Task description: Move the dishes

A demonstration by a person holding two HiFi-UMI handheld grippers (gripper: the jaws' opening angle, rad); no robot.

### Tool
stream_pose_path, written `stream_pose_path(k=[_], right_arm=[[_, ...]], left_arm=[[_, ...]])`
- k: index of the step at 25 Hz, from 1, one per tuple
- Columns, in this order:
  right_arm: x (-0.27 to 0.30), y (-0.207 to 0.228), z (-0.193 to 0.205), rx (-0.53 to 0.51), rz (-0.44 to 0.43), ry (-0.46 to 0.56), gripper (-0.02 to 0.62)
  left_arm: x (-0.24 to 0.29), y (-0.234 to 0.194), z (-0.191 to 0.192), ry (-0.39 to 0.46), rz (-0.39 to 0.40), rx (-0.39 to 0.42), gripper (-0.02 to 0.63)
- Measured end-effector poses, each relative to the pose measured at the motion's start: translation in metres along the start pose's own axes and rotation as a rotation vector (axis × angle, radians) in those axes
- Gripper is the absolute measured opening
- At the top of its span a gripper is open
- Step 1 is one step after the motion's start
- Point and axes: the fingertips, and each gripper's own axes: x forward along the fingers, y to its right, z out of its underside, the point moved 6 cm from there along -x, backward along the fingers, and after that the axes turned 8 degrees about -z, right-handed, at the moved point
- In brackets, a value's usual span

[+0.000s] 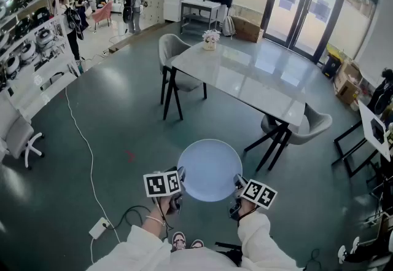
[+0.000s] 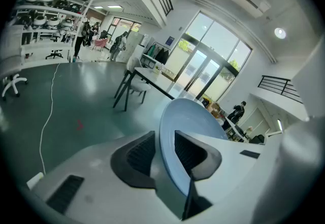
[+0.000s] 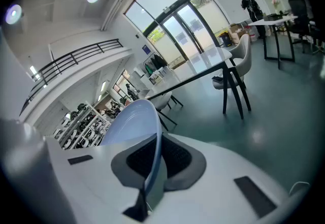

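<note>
Green floor (image 1: 123, 134) underfoot, long grey table (image 1: 245, 82) ahead and well apart. Carried pale blue plate (image 1: 210, 168) in mid-air over that floor. Judged best to keep both grips level and moving in step, to avoid tilting or twisting it loose. Clamped its left rim with left tool (image 1: 177, 188), spread fairly wide. Pinched the opposite rim with right tool (image 1: 237, 193), pressed nearly together.

The head view looks steeply down from above onto the left gripper (image 1: 180, 185) and right gripper (image 1: 236, 187). Each gripper view rides close behind its own jaws, facing across the room. All three share the plate (image 1: 210, 168) and table (image 1: 245, 79).
</note>
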Motion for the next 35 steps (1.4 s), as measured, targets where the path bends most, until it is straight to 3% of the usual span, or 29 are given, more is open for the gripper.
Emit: stream_pose_path(k=[2, 3, 17, 24, 35], right_arm=[[0.001, -0.001, 0.004, 0.006, -0.008, -0.013, 0.069], [0.001, 0.000, 0.006, 0.007, -0.010, -0.018, 0.069], [0.001, 0.007, 0.009, 0.007, -0.021, -0.053, 0.069], [0.034, -0.016, -0.001, -0.016, -0.062, -0.055, 0.071], [0.082, -0.037, -0.006, -0.015, -0.056, -0.055, 0.071]], left_arm=[[-0.001, -0.003, 0.000, -0.002, -0.049, 0.027, 0.093], [-0.001, -0.005, 0.001, -0.005, -0.062, 0.034, 0.030], [0.004, -0.008, 0.012, -0.029, -0.086, 0.031, 0.029], [0.011, -0.032, -0.012, -0.017, -0.091, 0.011, 0.029], [0.030, -0.063, -0.050, -0.005, -0.075, 0.025, 0.029]])
